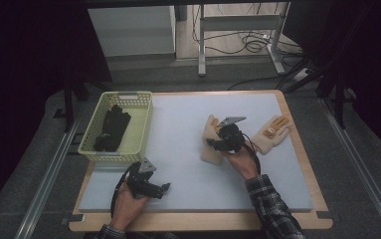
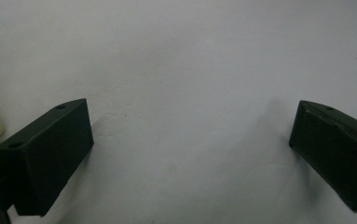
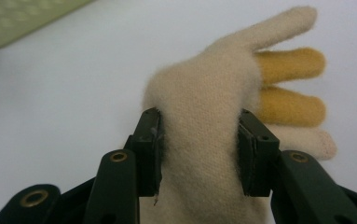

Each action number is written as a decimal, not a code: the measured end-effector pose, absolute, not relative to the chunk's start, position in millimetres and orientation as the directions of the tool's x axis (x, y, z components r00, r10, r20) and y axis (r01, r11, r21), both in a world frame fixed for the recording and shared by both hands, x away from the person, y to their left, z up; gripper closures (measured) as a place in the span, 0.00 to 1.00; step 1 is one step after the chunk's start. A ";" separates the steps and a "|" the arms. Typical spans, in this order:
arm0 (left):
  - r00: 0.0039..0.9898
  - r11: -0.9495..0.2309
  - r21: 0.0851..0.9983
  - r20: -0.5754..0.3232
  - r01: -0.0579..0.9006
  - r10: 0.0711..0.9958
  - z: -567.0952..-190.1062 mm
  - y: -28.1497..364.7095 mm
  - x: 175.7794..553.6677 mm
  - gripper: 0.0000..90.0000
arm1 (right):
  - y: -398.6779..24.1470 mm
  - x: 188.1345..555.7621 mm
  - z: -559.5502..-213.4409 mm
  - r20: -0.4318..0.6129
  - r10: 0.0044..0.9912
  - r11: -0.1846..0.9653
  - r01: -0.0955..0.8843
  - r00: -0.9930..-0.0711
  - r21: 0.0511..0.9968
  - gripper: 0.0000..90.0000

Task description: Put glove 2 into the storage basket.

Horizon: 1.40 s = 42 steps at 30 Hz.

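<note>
A cream woollen glove [image 3: 209, 130] with yellow fingers sits between the pads of my right gripper [image 3: 198, 151], which is shut on its palm. In the high view that glove [image 1: 210, 141] lies mid-table under my right gripper [image 1: 221, 140]. Its mate, a second cream and yellow glove [image 1: 272, 132], rests flat to the right. My left gripper [image 1: 164, 189] lies near the front left of the mat, and its jaws [image 2: 190, 154] stand wide open over bare mat with nothing between them.
A pale yellow basket [image 1: 137, 130] at the back left holds dark gloves [image 1: 111, 128]. The grey foam mat [image 1: 188, 174] covers a wooden board [image 1: 307, 164]. Cables and table legs lie on the floor beyond.
</note>
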<state>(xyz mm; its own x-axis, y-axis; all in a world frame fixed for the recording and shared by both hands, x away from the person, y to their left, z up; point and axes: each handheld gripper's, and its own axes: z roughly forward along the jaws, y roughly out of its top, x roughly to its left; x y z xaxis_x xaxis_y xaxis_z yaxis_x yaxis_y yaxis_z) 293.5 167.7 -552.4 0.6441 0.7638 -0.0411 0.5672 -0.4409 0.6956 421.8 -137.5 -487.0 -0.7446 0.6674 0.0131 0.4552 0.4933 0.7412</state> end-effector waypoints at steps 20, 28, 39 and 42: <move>0.648 -0.450 0.692 -0.035 0.565 0.760 -552.1 168.2 293.8 0.00 | -139.7 355.6 -494.4 0.059 0.561 0.528 0.411 -0.826 0.743 0.37; 0.647 -0.447 0.692 -0.037 0.566 0.761 -552.2 168.1 293.7 0.00 | -169.9 359.3 -497.3 0.054 0.633 0.498 0.459 -0.773 0.736 0.61; 0.645 -0.443 0.694 -0.040 0.567 0.763 -552.3 167.8 293.6 0.00 | -172.7 365.9 -509.5 0.096 0.638 0.473 0.487 -0.764 0.734 0.71; 0.645 -0.443 0.694 -0.040 0.567 0.763 -552.3 167.9 293.6 0.00 | -162.5 371.3 -517.0 0.097 0.634 0.488 0.495 -0.767 0.719 0.71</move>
